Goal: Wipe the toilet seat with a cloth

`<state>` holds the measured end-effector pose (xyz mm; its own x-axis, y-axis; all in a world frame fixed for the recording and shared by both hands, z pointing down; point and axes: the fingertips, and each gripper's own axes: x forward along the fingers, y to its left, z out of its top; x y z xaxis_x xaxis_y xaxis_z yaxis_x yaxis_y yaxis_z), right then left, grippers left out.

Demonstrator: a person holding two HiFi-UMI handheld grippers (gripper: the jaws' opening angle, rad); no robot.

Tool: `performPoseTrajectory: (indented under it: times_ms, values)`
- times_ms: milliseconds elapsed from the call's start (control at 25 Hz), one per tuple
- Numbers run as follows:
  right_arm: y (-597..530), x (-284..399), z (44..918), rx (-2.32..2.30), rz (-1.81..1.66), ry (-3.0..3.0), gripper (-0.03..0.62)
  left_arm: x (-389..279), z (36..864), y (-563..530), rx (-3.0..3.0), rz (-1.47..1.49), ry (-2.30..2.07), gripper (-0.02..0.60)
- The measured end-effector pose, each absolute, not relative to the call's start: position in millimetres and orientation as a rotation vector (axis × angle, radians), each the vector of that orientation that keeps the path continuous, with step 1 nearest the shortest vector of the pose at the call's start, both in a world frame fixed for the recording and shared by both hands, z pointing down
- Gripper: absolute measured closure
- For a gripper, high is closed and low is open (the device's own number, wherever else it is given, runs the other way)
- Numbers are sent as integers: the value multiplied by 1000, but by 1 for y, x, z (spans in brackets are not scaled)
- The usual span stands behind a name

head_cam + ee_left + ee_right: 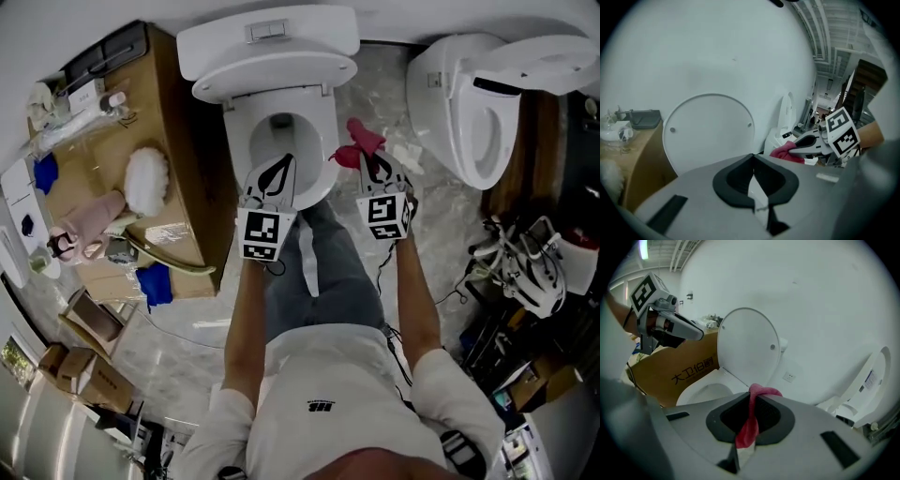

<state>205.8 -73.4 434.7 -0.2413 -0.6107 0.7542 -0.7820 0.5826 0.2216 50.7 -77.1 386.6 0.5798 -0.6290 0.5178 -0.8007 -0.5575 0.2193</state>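
The white toilet (281,141) stands at the top centre with its lid (710,131) raised against the tank. My left gripper (284,161) hovers over the front left of the seat (708,390), shut with nothing between its fingers. Just off the bowl's right rim, my right gripper (365,157) is shut on a pinkish-red cloth (361,141). In the right gripper view the cloth (752,420) hangs pinched between the jaws. From the left gripper view, the right gripper (806,145) and its cloth (785,151) are beside the bowl.
A brown cardboard box (178,169) stands tight against the toilet's left side, with bottles, a white fluffy thing and blue rags on it. A second white toilet (478,103) is at the right. Cables and gear (525,267) lie on the floor at right.
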Motion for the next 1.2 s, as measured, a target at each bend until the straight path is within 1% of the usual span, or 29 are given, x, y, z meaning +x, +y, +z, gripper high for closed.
performPoseTrajectory:
  times_ms: [240, 520, 760, 1200]
  values:
    - [-91, 216, 495, 988, 208, -1966, 582, 74, 438, -84, 2332, 577, -1154, 572]
    - [-109, 215, 556, 850, 117, -1969, 582, 87, 482, -93, 2265, 577, -1187, 572]
    - [-114, 204, 611, 698, 22, -1960, 582, 87, 517, -95, 2218, 566, -1202, 572]
    - [-120, 182, 679, 606, 24, -1972, 582, 81, 565, -91, 2159, 552, -1207, 572]
